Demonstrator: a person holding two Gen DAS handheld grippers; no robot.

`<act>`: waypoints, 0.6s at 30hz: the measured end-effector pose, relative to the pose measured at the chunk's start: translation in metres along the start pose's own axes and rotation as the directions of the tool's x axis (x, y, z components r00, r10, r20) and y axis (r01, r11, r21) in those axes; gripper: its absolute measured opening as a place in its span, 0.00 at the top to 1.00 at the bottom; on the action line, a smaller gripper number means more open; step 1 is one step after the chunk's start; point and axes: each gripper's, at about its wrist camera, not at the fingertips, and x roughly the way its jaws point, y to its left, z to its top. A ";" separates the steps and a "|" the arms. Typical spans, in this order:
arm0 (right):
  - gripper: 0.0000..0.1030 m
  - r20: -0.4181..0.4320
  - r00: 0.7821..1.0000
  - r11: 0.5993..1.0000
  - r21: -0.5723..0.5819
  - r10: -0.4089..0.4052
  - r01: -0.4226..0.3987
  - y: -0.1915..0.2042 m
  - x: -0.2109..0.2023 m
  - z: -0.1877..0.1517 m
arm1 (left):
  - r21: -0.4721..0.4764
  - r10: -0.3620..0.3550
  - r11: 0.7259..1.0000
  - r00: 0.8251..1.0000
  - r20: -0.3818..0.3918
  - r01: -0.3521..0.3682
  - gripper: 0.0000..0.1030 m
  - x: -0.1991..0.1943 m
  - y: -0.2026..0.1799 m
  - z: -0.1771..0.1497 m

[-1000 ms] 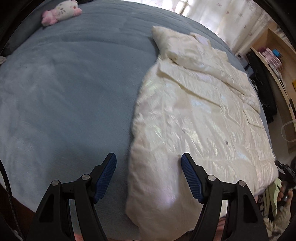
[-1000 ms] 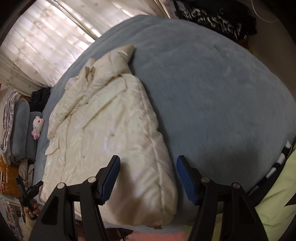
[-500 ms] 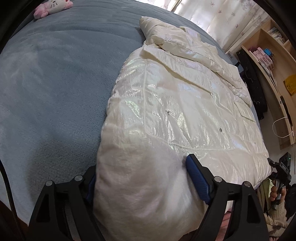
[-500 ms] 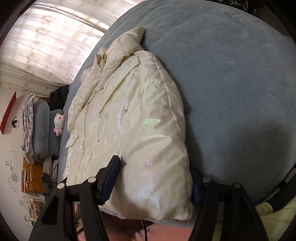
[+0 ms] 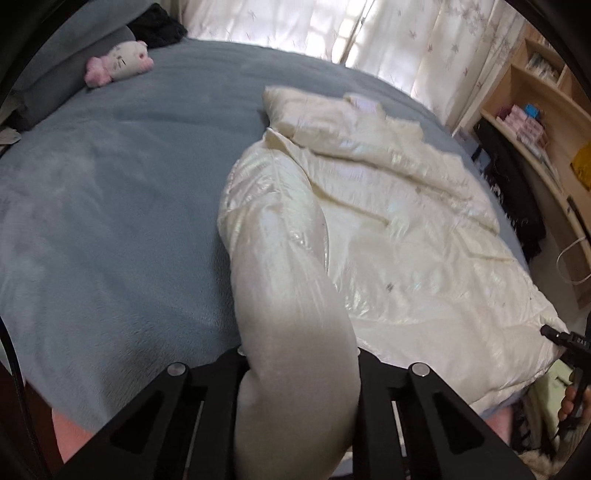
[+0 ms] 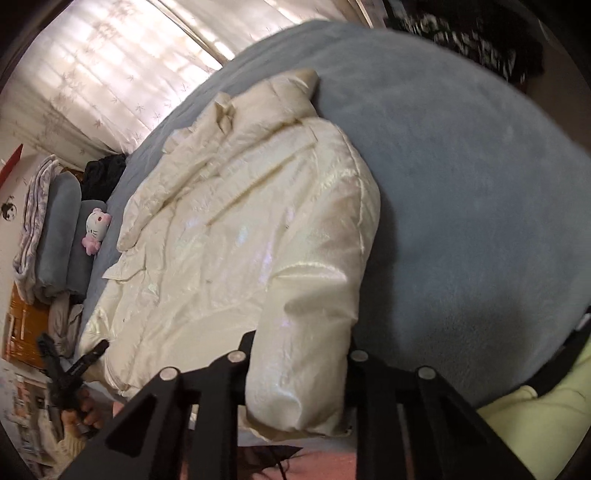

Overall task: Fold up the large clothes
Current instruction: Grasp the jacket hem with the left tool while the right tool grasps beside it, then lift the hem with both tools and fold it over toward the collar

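Both grippers, left [image 5: 300, 363] and right [image 6: 297, 363], clamped on hem corners of puffy jacket [image 5: 388, 229]: likely light, soft, slick shell, so grip thick seamed edges.

- Bed [image 5: 110, 221] covered by a blue-grey fleece blanket.
- Sheer white curtains [image 5: 388, 44] with a leaf print, backlit by daylight.
- Light wooden shelving [image 5: 546, 122] at right, holding boxes.
- Pink-and-white plush toy [image 5: 118, 64] near grey pillows [image 6: 59, 236].
- Dark clothing [image 6: 461, 33] heaped at the bed's far edge.
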 end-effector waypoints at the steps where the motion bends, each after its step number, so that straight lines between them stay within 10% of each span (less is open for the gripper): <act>1: 0.82 0.025 1.000 1.000 0.000 0.010 -0.010 0.005 -0.010 0.000 | -0.022 -0.018 1.000 1.000 0.011 0.018 0.90 -0.012 -0.001 0.001; 12: 0.82 0.166 0.973 0.983 0.065 0.159 -0.172 0.025 -0.104 -0.002 | -0.095 -0.188 0.977 0.981 0.050 0.192 0.89 -0.112 -0.002 0.016; 18: 0.82 0.212 0.954 0.960 0.141 0.211 -0.244 0.026 -0.102 0.026 | -0.256 -0.310 0.909 0.944 0.109 0.328 0.89 -0.106 0.026 0.054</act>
